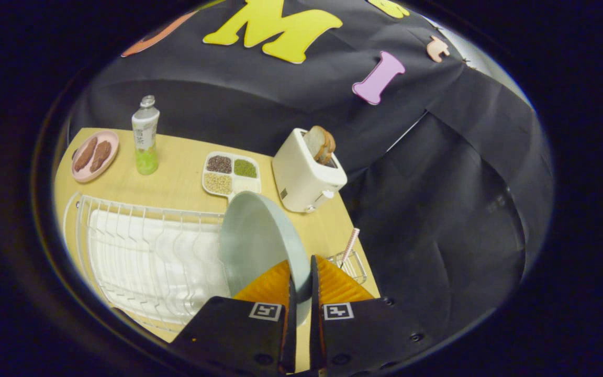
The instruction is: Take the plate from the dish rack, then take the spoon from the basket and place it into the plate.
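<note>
I have the tool [300, 272] clamped on the rim of the plate [259, 241], held on edge at frame centre beside the dish rack [144, 256]. Edge grip suits lifting. The spoon [350, 245] stands in its basket [353, 266], lower right.

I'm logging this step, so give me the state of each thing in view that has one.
hand-held gripper: shut on the plate's rim
plate: held on edge, lifted over the dish rack
dish rack: slots bare
toaster: upright, bread sticking out
bottle: upright, capped
spoon: handle up in the basket
</note>
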`<action>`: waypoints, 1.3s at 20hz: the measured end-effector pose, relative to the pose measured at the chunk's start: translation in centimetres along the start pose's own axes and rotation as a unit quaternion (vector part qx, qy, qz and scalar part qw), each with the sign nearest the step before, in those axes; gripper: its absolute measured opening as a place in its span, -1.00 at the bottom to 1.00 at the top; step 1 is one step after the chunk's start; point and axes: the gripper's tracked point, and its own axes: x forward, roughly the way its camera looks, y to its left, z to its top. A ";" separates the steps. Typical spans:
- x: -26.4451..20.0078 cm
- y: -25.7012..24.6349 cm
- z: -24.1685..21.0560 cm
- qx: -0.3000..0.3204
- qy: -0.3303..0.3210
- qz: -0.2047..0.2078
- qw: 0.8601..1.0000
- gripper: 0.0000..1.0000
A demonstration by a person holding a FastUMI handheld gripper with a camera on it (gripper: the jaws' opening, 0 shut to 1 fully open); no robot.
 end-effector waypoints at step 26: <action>-4.6 1.6 -26.9 0.091 -0.050 0.325 0.940 -0.69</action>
